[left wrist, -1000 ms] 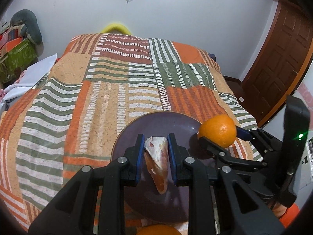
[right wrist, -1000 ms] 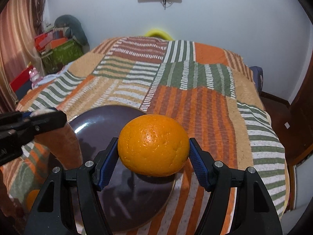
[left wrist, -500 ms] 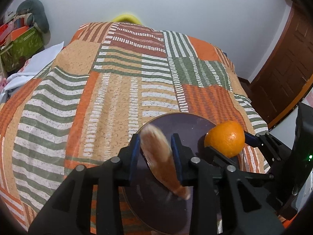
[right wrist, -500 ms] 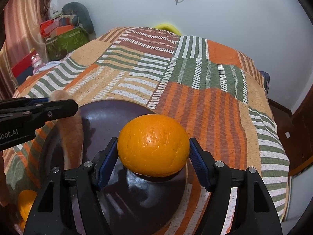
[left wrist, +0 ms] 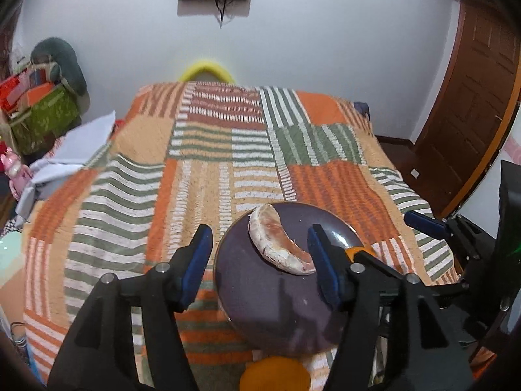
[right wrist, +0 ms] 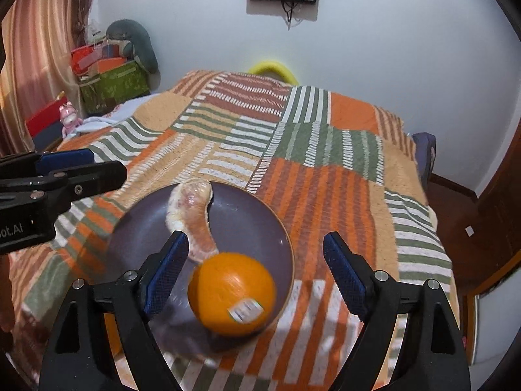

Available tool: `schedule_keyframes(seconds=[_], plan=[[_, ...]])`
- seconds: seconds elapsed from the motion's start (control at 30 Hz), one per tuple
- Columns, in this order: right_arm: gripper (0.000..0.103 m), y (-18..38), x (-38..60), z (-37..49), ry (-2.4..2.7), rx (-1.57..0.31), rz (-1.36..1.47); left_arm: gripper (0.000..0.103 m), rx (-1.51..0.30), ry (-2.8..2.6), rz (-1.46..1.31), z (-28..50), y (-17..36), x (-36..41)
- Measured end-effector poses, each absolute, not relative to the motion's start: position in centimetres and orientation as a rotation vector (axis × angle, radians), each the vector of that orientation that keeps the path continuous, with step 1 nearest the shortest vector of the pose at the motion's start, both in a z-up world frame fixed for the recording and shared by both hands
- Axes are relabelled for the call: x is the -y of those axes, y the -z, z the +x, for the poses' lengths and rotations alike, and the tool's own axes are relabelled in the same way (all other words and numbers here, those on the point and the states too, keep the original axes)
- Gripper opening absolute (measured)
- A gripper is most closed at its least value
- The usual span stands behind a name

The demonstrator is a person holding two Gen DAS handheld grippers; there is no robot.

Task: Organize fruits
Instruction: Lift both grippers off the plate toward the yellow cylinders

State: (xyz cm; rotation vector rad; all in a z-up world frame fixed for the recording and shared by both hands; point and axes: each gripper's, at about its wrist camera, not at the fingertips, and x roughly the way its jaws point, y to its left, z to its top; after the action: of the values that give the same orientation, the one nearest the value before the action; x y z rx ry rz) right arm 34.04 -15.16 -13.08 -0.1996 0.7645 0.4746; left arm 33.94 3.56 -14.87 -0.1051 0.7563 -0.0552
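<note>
A: Fruits, listed by size, with the plate (right wrist: 276,224) as landmark. Item one?

B: Bed (left wrist: 208,169), patchwork striped cover. It carries the plate near its front edge.

A: Item two?

B: Plate, dark purple, round, lying flat. Bare surface shows on its near half in the left view.

A: Item three?

B: Left tool (left wrist: 260,260), jaws wide, holding nothing, poised above the plate's left half. Right tool (right wrist: 254,277), jaws likewise wide and empty, above the plate's near right rim.

A: Item four?

B: Orange (right wrist: 232,293), sticker facing up and toward the camera, on the plate's near right rim. It looks blurred, so whether it has settled I cannot tell. It sits between the right tool's fingers, touching neither.

A: Item five?

B: Curved pale-pink fruit piece (left wrist: 276,241), lying on the plate. Its long axis runs from the far left rim toward the centre, blunt end at the rim, thin end toward the orange. In the right view the two seem to touch.

A: Item six?

B: Second orange (left wrist: 275,374), on the bed just off the plate's near edge, partly cut off by the frame.

A: Progress?

B: My estimate: two fruits plated, one left outside. Well along, not finished; the stray orange needs collecting.
</note>
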Motion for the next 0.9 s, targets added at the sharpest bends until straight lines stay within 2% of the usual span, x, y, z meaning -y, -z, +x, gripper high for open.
schedule_keyframes(seconds=[0.5,0.63,0.77,0.9], plan=[[0.083,8.1,17.8,25.8,-0.458,-0.684,-0.2,0.067,-0.667,0.05,-0.069,23.2,9.4,-3.3],[0.083,7.9,18.6,23.6,-0.462,-0.694,-0.191,0.075,-0.648,0.059,-0.053,20.0,8.5,-2.8],[0.083,8.3,19.1,21.8,-0.465,-0.717,-0.18,0.09,-0.622,0.081,-0.038,17.3,8.1,-2.2],[0.083,9.4,19.7,20.4,-0.46,-0.753,-0.161,0.095,-0.61,0.098,0.003,15.3,8.7,-1.1]])
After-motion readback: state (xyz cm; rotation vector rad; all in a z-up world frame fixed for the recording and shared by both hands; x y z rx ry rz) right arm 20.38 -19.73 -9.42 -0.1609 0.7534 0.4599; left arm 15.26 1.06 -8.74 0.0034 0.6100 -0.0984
